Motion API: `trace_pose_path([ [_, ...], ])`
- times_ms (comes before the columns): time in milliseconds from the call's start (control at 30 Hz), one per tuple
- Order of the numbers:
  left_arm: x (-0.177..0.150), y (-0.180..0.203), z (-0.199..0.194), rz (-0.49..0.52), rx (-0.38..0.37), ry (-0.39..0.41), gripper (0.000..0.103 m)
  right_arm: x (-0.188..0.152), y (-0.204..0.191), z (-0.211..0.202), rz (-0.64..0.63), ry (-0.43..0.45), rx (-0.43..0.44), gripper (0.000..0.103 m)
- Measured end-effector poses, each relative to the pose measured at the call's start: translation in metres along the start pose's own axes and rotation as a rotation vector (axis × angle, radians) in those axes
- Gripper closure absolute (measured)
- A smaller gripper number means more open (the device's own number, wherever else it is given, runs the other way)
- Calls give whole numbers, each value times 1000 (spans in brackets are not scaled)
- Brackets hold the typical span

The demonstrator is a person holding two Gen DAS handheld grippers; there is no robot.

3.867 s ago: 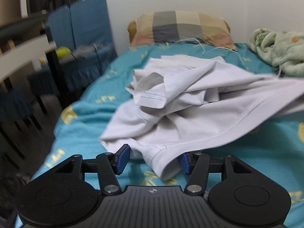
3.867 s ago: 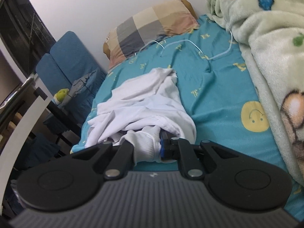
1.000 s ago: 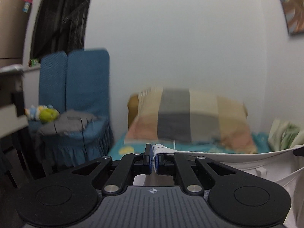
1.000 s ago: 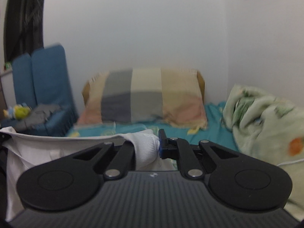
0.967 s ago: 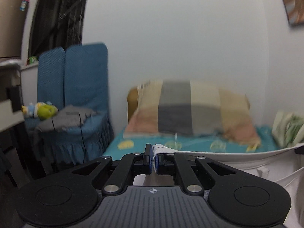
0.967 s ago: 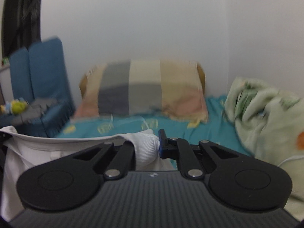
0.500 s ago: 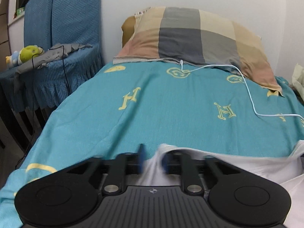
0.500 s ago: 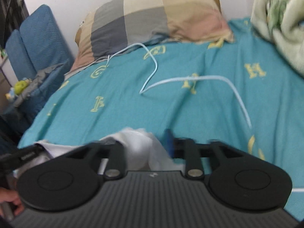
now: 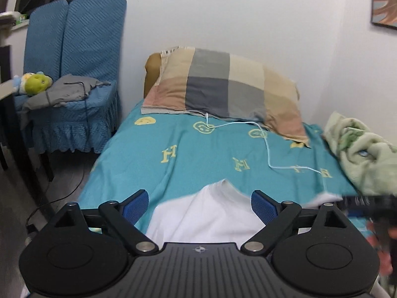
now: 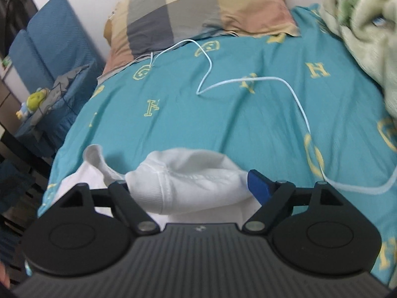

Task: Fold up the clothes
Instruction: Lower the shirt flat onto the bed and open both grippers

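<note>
A white garment lies on the teal bedsheet near the foot of the bed. My left gripper hovers just over its edge with its jaws opening; the cloth lies between the blue pads without being pinched. In the right wrist view a bunched ribbed hem of the garment bulges between the jaws of my right gripper, which are also opening. Its right pad sits clear beside the cloth, while the left one is hidden behind it. The right gripper shows blurred at the left view's right edge.
A checked pillow leans at the head of the bed. A white cable snakes across the sheet. A pale green blanket is heaped on the right. A blue chair with a plush toy stands left of the bed.
Both grippers held the garment stretched up in the air and shut on it. They have since tipped down toward the bed and opened, and the garment now rests on the sheet.
</note>
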State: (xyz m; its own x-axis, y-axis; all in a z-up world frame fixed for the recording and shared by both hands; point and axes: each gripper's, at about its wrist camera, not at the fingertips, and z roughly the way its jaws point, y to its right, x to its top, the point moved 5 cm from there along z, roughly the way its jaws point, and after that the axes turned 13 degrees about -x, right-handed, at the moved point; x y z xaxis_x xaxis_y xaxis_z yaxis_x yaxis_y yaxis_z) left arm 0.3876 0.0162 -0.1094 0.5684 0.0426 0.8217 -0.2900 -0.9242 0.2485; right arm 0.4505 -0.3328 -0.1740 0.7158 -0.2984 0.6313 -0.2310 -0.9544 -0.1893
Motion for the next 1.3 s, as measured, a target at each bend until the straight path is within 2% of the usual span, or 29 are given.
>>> trace_pose_path([
  [100,-24,0,-60,-70,21,13,11,-2,-2,-27,53,59,76,20],
  [233,-67,7,-129,-176,43,45,11,-2,-2,-39,81,88,51,20],
  [333,-93,18,-155,-212,77,52,11,-1,-2,-39,85,119,43,20],
  [400,-100,25,-158,-234,65,49,11,1,1,-35,103,143,28,20],
  [467,-101,31,-150,-203,55,55,11,0,6,-24,139,134,39,20],
  [600,-112,27,-117,-142,110,97,11,5,6,5,178,98,90,20],
  [667,-120,14,-101,-165,118,80,12,7,-2,20,144,98,92,30],
  [700,-123,7,-93,-183,120,71,12,8,-7,29,107,91,52,38],
  [767,-128,-10,-83,-233,136,64,13,11,-15,48,35,81,-51,96],
  [833,-131,-27,-81,-307,127,78,13,18,-20,63,-4,101,-141,96],
  [933,-134,-54,-84,-447,98,104,14,32,-21,83,21,143,-191,96],
  [1033,-138,-75,-85,-517,111,112,15,31,-16,105,75,117,-206,96],
  [1167,-142,-87,-87,-573,108,110,16,20,-7,106,178,131,-127,90],
  [1200,-142,-86,-88,-577,100,108,16,19,-5,104,189,131,-106,79],
  [1233,-142,-84,-89,-577,90,107,16,19,-4,101,200,131,-85,67],
  [1267,-141,-82,-90,-573,83,110,16,19,-4,97,208,137,-61,35],
  [1300,-141,-80,-93,-567,77,114,16,19,-4,93,216,143,-36,10],
])
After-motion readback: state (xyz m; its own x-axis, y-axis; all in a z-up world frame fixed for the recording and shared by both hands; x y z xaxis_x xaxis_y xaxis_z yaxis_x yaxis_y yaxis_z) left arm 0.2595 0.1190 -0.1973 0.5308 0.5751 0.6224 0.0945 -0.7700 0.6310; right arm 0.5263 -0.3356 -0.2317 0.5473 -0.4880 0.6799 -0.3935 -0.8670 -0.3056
